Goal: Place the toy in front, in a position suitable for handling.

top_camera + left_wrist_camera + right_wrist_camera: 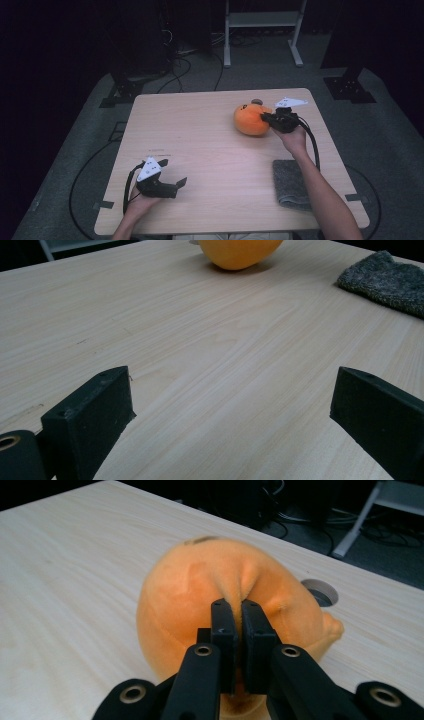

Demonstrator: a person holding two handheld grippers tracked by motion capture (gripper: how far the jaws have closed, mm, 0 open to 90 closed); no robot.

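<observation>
Orange plush (251, 120) face toward far edge; right gripper (267, 119) pinching its fabric.

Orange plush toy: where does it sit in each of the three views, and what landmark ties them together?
High view: orange plush toy right of centre toward the far edge, right gripper pinching its side.
Left gripper view: top edge, centre, cut off.
Right gripper view: centre, a fold of it between the shut jaws.
Shared landmark: the light wooden table.
</observation>
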